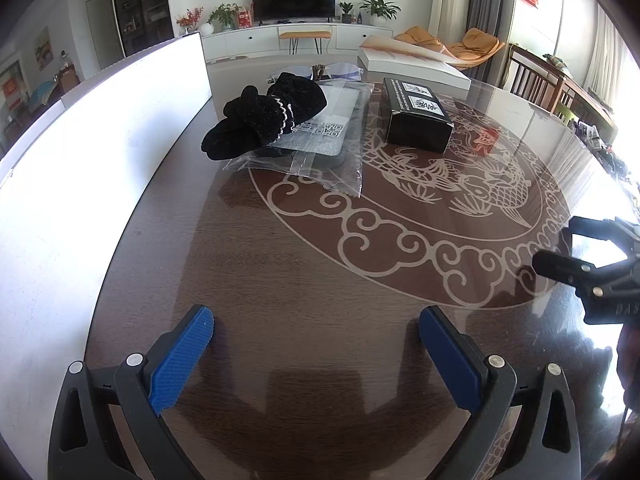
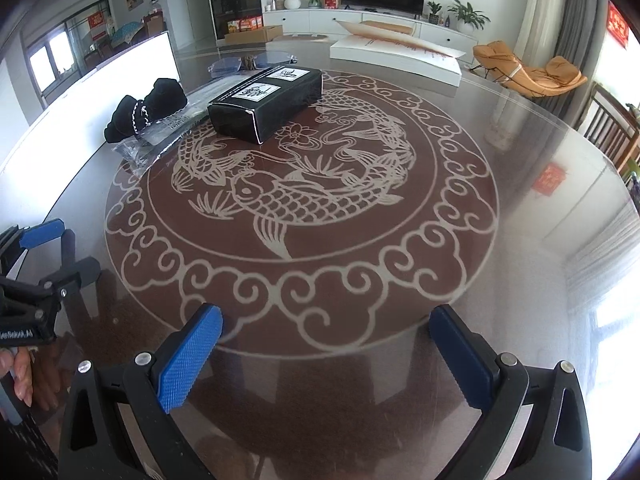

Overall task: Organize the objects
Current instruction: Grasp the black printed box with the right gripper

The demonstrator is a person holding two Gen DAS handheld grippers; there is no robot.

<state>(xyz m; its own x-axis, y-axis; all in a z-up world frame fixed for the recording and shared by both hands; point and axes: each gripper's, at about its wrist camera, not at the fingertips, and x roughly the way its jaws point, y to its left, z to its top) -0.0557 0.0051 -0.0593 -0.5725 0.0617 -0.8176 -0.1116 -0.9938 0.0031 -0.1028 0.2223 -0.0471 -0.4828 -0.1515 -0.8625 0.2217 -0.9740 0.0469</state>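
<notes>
Left gripper (image 1: pixel 316 356) hangs low over the dark table (image 1: pixel 304 280), blue pads spread wide, nothing between them. Right gripper (image 2: pixel 326 356) is the same story: jaws apart, empty, poised over the scrollwork ring of the carp design.

Out ahead from the left wrist view, at about 11 o'clock, the black knitted item (image 1: pixel 264 120) lies on top of a clear plastic bag (image 1: pixel 312 148). It looks soft and light and should squash under the pads; a pinch near its banded middle seems the safest hold. The bag beneath looks slippery and may slide or come up with it. At 1 o'clock sits the black box (image 1: pixel 418 116), just beside the bag, stiff-sided cardboard, probably light; its narrow width across the long sides suits the open jaws. Further back, at 12 o'clock, a pair of glasses (image 1: pixel 316 70) looks fragile, and a white flat box (image 1: pixel 412 66) lies at 1 o'clock near the far rim.

Room to move: the near half of the glossy tabletop is free between grippers and objects. A white panel (image 1: pixel 100 140) walls off the 9 to 11 o'clock side, so leftward swings are tight; the round edge curves away at 3 o'clock.
</notes>
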